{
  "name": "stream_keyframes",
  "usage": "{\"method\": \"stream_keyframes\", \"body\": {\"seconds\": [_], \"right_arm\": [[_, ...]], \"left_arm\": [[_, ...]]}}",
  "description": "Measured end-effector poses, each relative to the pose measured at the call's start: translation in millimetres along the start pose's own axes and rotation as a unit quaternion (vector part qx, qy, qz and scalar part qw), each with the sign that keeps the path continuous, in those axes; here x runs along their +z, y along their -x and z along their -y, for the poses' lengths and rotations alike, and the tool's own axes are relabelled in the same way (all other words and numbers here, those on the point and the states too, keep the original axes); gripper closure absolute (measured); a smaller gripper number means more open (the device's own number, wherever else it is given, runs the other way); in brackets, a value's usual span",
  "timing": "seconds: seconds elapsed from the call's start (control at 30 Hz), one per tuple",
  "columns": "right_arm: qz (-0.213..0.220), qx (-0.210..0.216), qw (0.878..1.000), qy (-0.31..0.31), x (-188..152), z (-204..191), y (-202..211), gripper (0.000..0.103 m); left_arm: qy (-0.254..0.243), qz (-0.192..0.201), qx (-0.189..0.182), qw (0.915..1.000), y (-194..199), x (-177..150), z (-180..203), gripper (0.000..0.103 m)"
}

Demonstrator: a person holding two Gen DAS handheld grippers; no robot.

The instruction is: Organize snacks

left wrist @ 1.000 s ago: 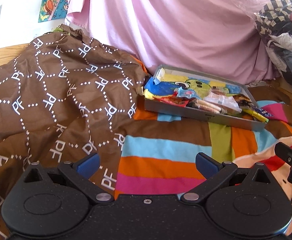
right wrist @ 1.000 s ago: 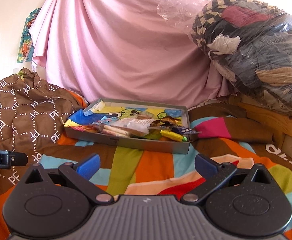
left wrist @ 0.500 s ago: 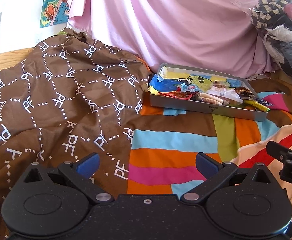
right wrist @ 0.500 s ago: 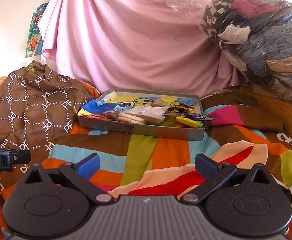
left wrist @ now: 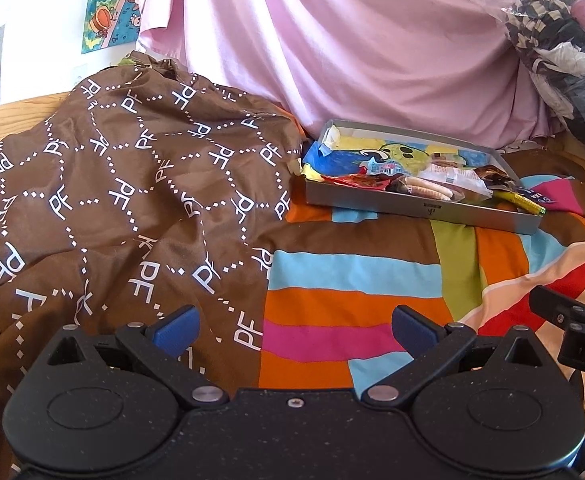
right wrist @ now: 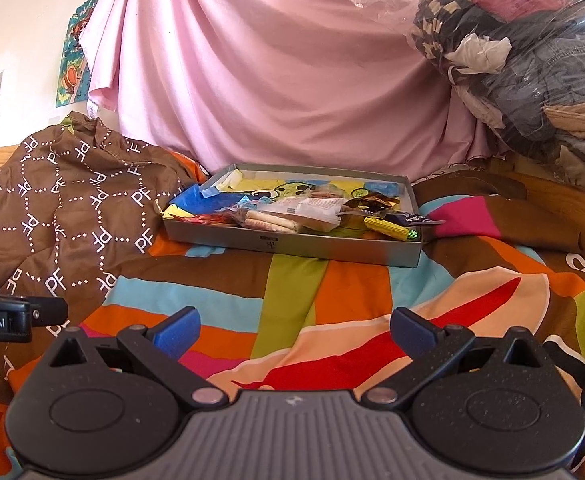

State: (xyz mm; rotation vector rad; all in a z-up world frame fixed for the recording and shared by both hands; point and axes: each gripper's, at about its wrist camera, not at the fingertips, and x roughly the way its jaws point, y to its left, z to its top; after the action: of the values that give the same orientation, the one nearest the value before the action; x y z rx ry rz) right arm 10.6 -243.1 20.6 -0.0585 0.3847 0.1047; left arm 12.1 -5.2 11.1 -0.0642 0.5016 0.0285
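A shallow grey box lies on the striped bedspread, well ahead of both grippers. It holds several wrapped snacks: a biscuit pack, a white packet, a yellow bar at its right corner, and a red wrapper. My left gripper is open and empty, low over the spread near the brown cloth. Over the orange and red stripes, my right gripper is open too and holds nothing. Each gripper shows at the edge of the other's view.
A crumpled brown patterned cloth covers the left of the bed. A pink sheet hangs behind the box. A clear bag of clothes is piled at the right on a wooden ledge. The striped bedspread lies between grippers and box.
Both grippers have drawn back from the box, which looks smaller and farther now. The left view has swung to show more of the brown cloth. Both stay open.
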Motion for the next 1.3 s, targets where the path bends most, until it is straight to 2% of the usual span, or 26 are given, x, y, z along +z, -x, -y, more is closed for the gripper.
{"method": "stream_keyframes", "body": {"seconds": [1.3], "right_arm": [[0.000, 0.000, 1.000, 0.000, 0.8, -0.9, -0.3, 0.000]], "left_arm": [[-0.001, -0.002, 0.000, 1.0000, -0.1, -1.8, 0.7, 0.001]]}}
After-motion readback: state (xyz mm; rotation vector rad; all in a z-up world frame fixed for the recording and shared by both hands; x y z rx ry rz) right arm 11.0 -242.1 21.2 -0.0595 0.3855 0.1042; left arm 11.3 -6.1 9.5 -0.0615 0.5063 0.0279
